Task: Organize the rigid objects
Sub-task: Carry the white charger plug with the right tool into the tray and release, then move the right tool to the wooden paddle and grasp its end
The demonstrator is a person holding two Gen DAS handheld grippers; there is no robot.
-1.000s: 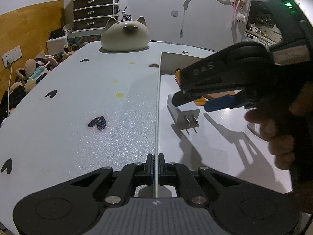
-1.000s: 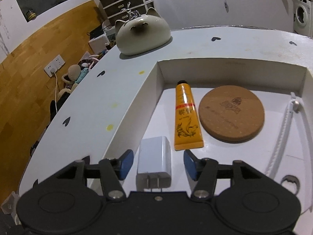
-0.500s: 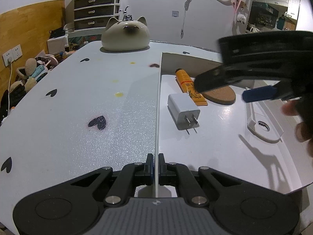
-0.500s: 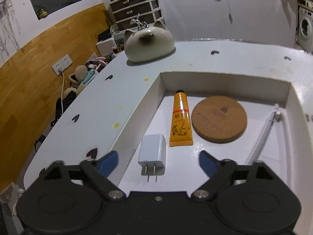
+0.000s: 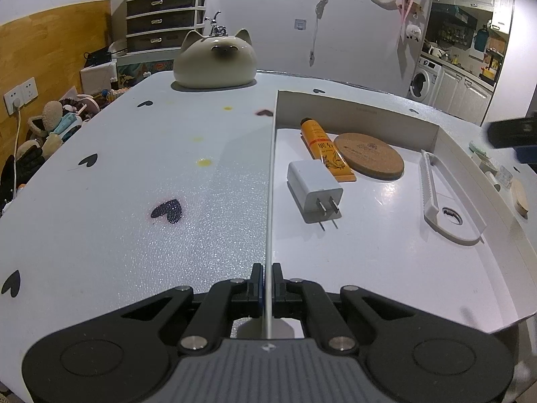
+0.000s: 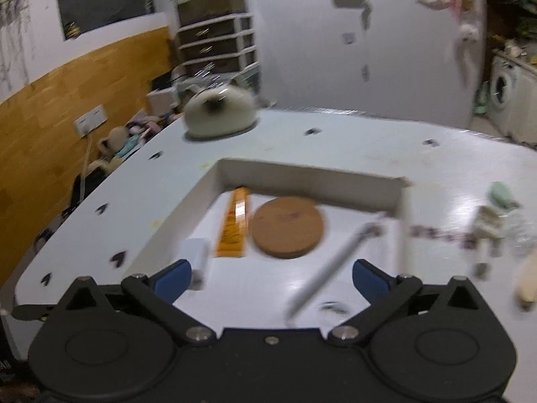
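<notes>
In the left wrist view, the left gripper [image 5: 267, 288] is pinched shut on the thin left wall of the white cardboard box [image 5: 271, 181], which runs straight ahead from its fingertips. Ahead and just right of that wall, inside the box, the white plug adapter [image 5: 313, 189] lies flat with its prongs pointing back toward the gripper. The orange tube [image 5: 327, 154] lies just beyond it, touching or nearly so, with the cork coaster [image 5: 369, 155] beside the tube and a white plastic strip [image 5: 436, 201] farther right. A cat-shaped ceramic piece [image 5: 216, 60] sits well ahead on the table.

In the blurred right wrist view, the right gripper [image 6: 270, 277] has just been opening and stands spread wide with nothing between its pads. The adapter [image 6: 196, 257] lies just by its left blue fingertip [image 6: 173, 277], not between the fingertips; tube [image 6: 235, 226] and coaster [image 6: 287, 226] lie ahead.
</notes>
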